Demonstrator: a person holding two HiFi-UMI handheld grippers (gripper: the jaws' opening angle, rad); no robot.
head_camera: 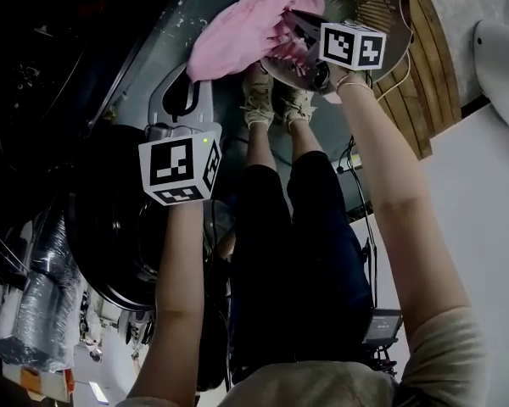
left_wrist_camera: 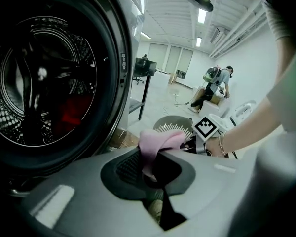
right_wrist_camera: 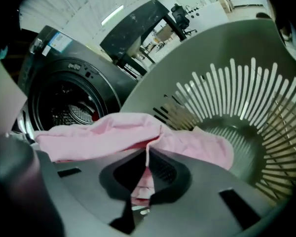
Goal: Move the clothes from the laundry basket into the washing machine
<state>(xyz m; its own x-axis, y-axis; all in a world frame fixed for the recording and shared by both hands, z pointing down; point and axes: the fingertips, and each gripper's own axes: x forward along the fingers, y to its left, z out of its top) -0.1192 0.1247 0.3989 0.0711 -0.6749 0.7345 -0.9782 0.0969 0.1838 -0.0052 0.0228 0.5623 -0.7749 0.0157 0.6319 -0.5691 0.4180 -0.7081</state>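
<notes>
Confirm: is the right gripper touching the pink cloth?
Touching. The right gripper view shows it plainly: the right gripper has its jaws closed on a fold of the pink cloth, which runs down between them.

A wooden slatted panel (head_camera: 424, 75) shows at the upper right of the head view, beside a pale floor (head_camera: 475, 210). At the lower left runs a foil-wrapped duct (head_camera: 34, 308), and near the bottom edge sits a small dark device with a lit screen (head_camera: 382, 325). In the left gripper view a black table (left_wrist_camera: 145, 67) stands in a bright room; farther back a person with a backpack (left_wrist_camera: 216, 83) bends over boxes. Strip lights (left_wrist_camera: 202, 16) line the white ceiling. The right gripper view adds a black office chair (right_wrist_camera: 180, 14).
</notes>
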